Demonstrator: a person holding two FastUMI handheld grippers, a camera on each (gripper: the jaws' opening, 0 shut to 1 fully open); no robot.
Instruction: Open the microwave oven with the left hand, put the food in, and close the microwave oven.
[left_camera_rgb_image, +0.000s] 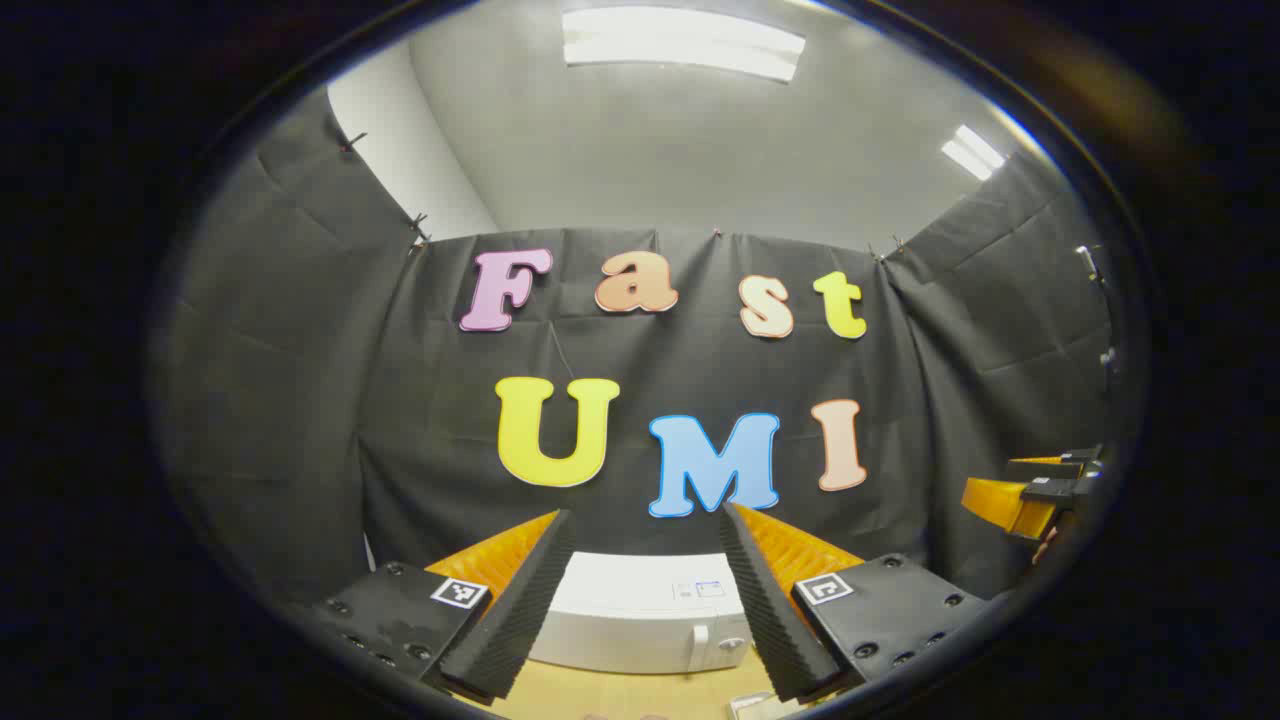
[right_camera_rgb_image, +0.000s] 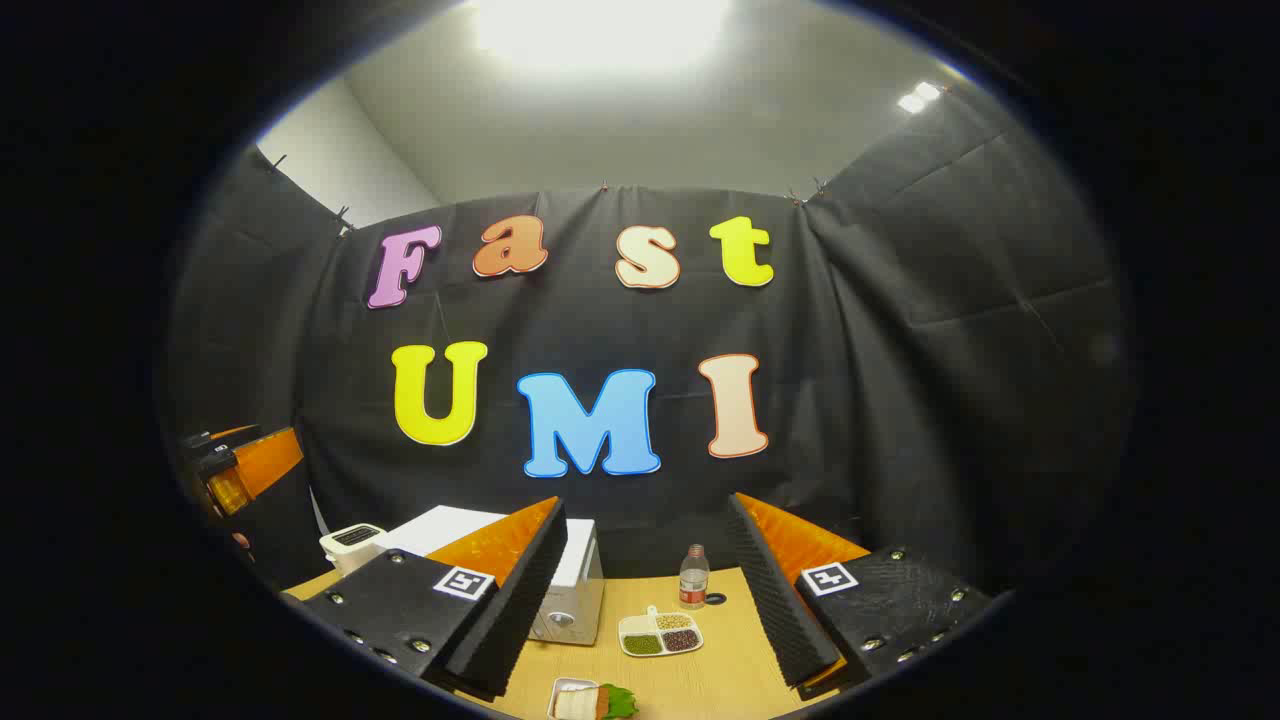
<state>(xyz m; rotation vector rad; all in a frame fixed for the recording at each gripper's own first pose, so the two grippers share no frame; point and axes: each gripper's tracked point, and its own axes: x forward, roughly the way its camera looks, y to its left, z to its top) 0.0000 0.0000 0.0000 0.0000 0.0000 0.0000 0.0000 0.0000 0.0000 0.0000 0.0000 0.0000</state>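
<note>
**Q:** Left gripper (left_camera_rgb_image: 645, 590) first: how was it held, and why there?

**A:** It hung above the wooden table (left_camera_rgb_image: 620, 695) with its fingers spread wide and nothing between them. Through the gap I could see the microwave oven (left_camera_rgb_image: 640, 615), white, door shut, standing straight ahead. My guess is that it was lined up that way because the door is the left hand's job.

**Q:** Could you tell where it would take hold?

**A:** A pale handle-like strip and a round knob sat at the right end of the front. Whether that strip was the pull, I could not tell.

**Q:** And the right gripper (right_camera_rgb_image: 645, 590)?

**A:** Also parted and empty, held off to the side and raised. From the right gripper view the oven (right_camera_rgb_image: 570, 590) sat left of centre, and the left gripper (right_camera_rgb_image: 235, 470) showed at the far left edge.

**Q:** Where was the food?

**A:** On a small white dish (right_camera_rgb_image: 585, 702) at the near edge of the table, with something pale and a green leaf on it, just below the right gripper's fingers. I judged it was kept there so the right hand could lift it once the door was open.

**Q:** Anything else on the table?

**A:** A divided tray of beans (right_camera_rgb_image: 660, 635), a small bottle (right_camera_rgb_image: 693, 578) behind it, and a white box-like appliance (right_camera_rgb_image: 352, 545) beyond the oven. All stood apart from the dish, so none of it should hinder the task
</note>
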